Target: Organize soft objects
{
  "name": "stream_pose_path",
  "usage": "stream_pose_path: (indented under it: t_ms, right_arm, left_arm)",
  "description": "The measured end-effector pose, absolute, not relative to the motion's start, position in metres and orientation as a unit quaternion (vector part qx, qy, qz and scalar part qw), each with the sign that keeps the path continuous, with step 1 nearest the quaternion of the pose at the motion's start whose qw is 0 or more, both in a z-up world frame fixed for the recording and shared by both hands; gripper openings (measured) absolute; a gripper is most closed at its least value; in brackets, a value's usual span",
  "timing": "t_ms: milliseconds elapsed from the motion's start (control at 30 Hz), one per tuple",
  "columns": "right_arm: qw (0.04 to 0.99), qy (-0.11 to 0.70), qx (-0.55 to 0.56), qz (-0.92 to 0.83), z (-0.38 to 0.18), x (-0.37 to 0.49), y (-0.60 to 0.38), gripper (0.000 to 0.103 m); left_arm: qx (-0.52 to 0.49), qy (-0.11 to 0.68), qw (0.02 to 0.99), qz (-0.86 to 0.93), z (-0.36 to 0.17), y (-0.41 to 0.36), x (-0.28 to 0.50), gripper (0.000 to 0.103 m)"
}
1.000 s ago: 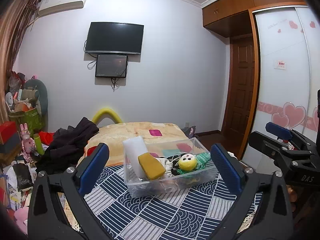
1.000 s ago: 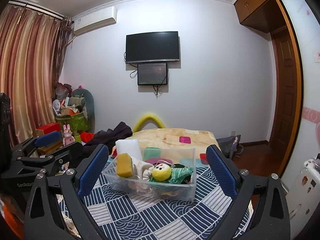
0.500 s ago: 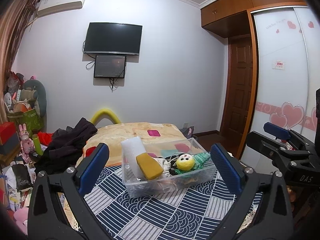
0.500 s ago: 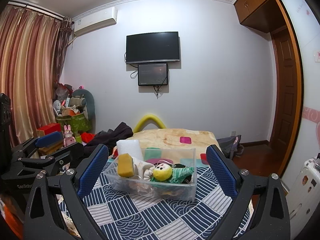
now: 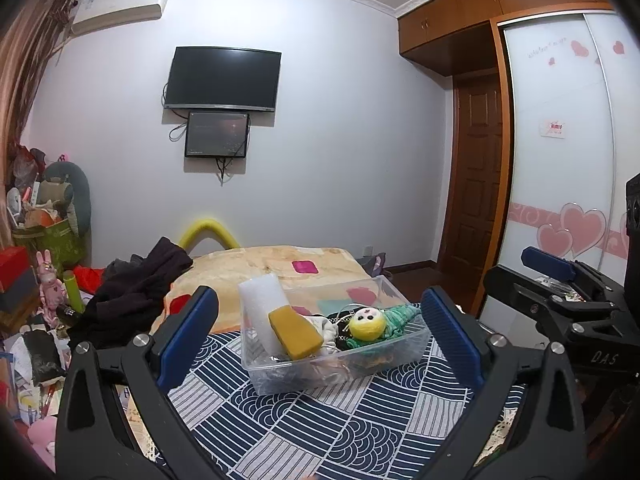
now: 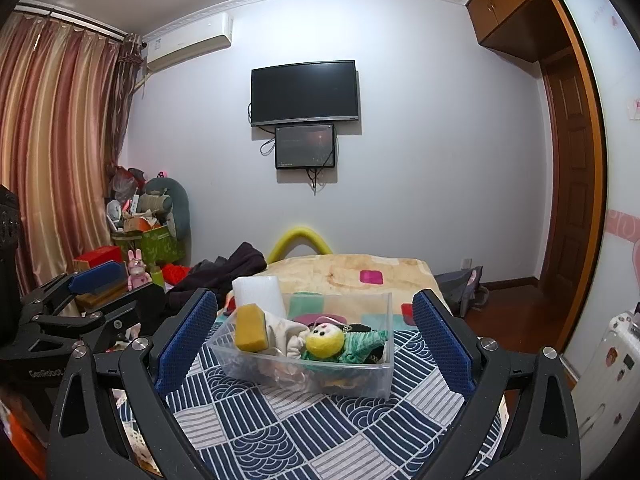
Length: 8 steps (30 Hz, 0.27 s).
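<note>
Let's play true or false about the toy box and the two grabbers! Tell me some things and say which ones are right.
1. The clear box sits on a blue patterned cloth. True.
2. The left gripper is squeezing the yellow sponge. False: it is open and holds nothing.
3. The yellow-headed doll lies inside the box. True.
4. The right gripper is shut. False: its jaws stand wide apart.
5. The white foam block pokes above the box's rim. True.

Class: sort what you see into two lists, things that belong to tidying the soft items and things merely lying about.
Belongs: clear bin, yellow sponge, white foam block, doll.
Lying about: dark clothes, pink rabbit toy, green box.
</note>
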State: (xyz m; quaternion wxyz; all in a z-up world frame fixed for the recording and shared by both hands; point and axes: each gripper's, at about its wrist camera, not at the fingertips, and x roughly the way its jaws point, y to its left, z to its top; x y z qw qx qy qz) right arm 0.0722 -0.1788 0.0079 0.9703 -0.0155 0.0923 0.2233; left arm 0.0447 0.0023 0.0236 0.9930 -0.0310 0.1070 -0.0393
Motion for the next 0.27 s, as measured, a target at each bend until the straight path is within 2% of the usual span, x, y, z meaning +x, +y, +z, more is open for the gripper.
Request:
stream_pose_path:
  t_ms: [267]
  right_arm:
    - [0.97,0.097,-0.014,0.224,0.0069,0.0725,-0.1786,0.098]
  left_arm:
    - [-0.036,0.109,0.993,-0.041,0.023,0.003,0.0449,0.103]
